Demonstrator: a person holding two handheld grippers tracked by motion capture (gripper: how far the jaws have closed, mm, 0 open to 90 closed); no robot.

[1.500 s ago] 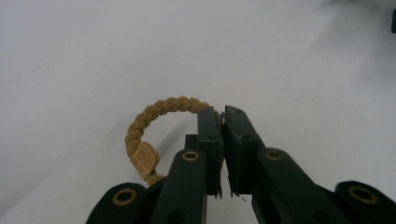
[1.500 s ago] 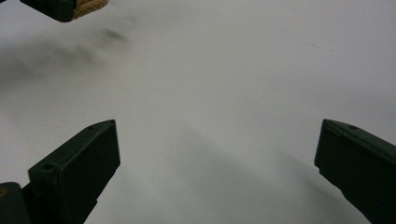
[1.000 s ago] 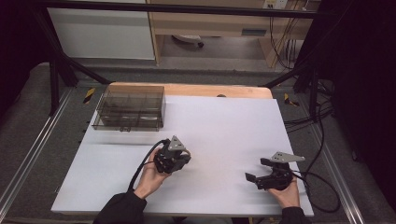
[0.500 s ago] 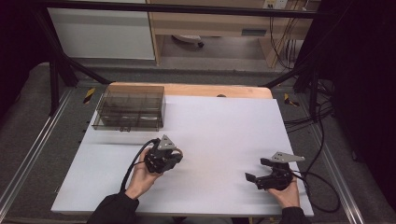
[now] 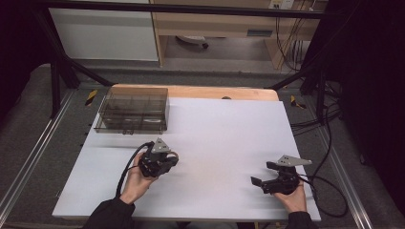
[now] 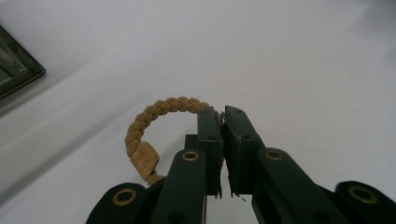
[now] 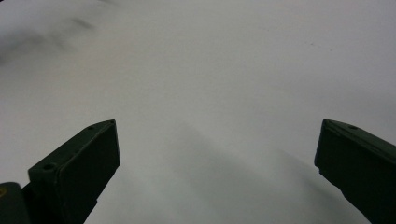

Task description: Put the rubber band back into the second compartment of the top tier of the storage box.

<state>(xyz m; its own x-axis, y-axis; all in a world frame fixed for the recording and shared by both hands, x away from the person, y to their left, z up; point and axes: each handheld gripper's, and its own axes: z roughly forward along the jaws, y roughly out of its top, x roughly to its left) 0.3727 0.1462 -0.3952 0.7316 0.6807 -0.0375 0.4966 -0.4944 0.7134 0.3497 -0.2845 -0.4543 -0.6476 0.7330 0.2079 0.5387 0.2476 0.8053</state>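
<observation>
the left gripper (image 6: 223,122) has its jaws clamped on a tan braided rope bracelet (image 6: 161,108), not yet carried to the smoky clear plastic compartment box (image 5: 132,109); the right gripper (image 7: 217,154) gapes wide, holding nothing.

We got dim, soft shots; the table (image 5: 224,138) glowed white, dark surroundings, and close-ups looked blurry.

You carried the left gripper (image 5: 165,160) leftward toward the clear box (image 5: 132,109), braided bracelet (image 6: 161,122) clamped between its fingers.
</observation>
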